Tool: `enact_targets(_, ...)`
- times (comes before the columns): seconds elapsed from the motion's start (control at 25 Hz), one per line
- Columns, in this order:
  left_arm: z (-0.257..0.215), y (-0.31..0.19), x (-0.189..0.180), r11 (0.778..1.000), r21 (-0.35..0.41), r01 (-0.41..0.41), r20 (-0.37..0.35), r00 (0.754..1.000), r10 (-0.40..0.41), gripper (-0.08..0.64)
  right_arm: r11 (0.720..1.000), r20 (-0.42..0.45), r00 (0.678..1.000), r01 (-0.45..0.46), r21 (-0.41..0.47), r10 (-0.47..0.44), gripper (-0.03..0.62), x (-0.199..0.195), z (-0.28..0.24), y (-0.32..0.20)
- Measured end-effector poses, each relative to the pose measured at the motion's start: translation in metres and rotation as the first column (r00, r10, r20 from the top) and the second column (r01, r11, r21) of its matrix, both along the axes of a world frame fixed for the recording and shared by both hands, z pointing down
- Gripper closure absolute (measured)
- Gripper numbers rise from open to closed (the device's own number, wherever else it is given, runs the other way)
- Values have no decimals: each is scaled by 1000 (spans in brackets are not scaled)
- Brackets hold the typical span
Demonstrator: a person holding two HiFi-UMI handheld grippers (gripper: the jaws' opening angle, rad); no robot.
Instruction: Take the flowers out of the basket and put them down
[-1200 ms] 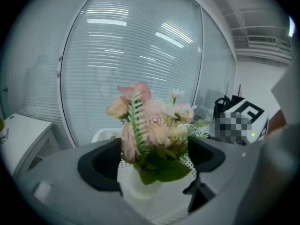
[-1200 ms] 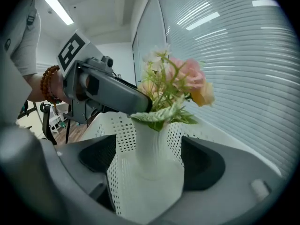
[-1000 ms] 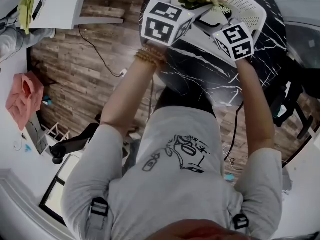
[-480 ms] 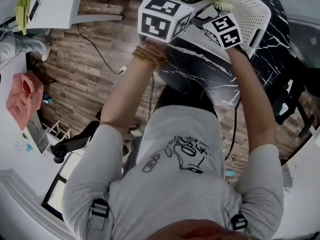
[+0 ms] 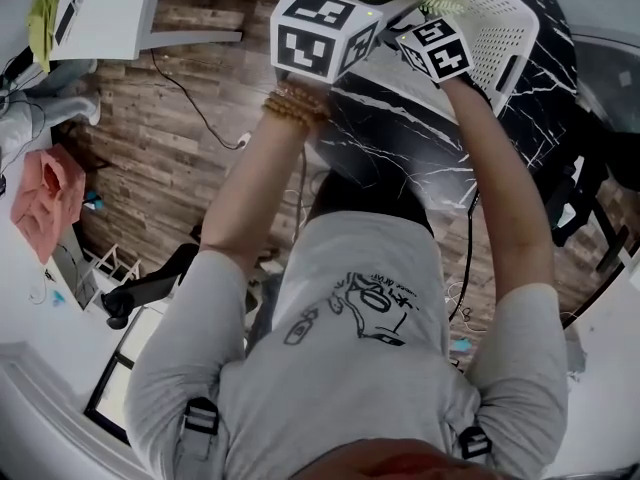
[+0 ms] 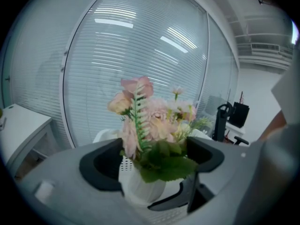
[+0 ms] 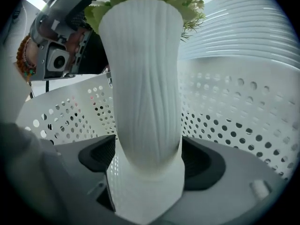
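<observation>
Jaws of the right gripper (image 7: 147,159) pinch the white vase (image 7: 143,69) inside the basket (image 7: 234,121); left gripper (image 6: 154,159) gapes around the flowers (image 6: 150,121).

The right tool (image 7: 147,158) has slid in toward the flowers (image 6: 150,121); the left tool (image 6: 154,161) has edged forward slightly.

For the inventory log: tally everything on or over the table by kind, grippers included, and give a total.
white ribbed vase of pink flowers: 1
white perforated basket: 1
grippers: 2, the left gripper and the right gripper
black marble table: 1
Total: 5
</observation>
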State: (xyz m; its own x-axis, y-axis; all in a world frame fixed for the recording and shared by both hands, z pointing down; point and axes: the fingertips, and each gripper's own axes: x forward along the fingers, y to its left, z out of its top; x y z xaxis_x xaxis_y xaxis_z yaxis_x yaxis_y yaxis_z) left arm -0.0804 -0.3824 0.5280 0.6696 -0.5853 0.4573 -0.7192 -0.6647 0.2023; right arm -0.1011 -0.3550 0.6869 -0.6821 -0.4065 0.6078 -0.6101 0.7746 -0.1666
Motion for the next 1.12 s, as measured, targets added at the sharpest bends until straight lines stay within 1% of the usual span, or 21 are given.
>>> enact_targets(0.16, 0, 0, -2, 1000, -3, 7, -6, 1000, -7, 132, 999, -13, 1000, 17, 48, -17, 160, -2, 0, -4)
enact_targets(0.32, 0, -1, -2, 1000, -4, 11, -5, 1000, -11, 135, 999, 14, 1000, 10, 48, -10, 175, -5, 0, -7)
enact_targets(0.68, -6, 1, -1, 1000, 7, 6, -31, 1000, -6, 141, 998, 10, 1000, 15, 68, -16, 181, -3, -7, -7)
enact_targets(0.92, -35, 1, 4, 999, 50, -8, -49, 999, 11, 143, 995, 39, 999, -11, 102, 7, 181, 0, -36, -10)
enact_targets(1.12, -71, 6, 9, 995, 95, -17, -84, 996, 25, 146, 992, 43, 999, -24, 120, 19, 181, 7, -69, -9)
